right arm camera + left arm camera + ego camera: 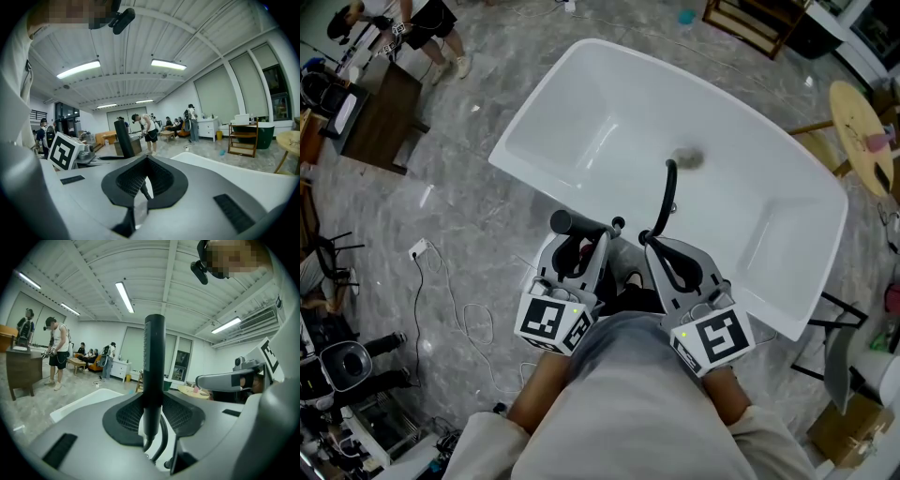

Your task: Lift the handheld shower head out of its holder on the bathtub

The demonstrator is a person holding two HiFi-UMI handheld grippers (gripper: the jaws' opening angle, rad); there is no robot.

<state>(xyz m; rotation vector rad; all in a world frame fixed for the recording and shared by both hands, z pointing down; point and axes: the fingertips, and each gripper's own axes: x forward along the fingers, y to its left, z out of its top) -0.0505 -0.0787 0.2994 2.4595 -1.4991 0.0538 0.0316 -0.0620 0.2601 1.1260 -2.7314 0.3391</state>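
Your left gripper (152, 417) is clamped on the dark cylindrical handheld shower head (153, 357) at the white bathtub's (521, 120) near rim. Your right gripper (142, 182) pinches the thin black hose (667, 192). Lift straight up and feed the hose slack.

The left gripper (581, 234) and right gripper (659, 246) are pale grey shells with black ribbed pads (129, 416). Each carries a white cube (551, 323) with black square markers. The person wears a grey top (628, 403) with pale sleeves (478, 445).
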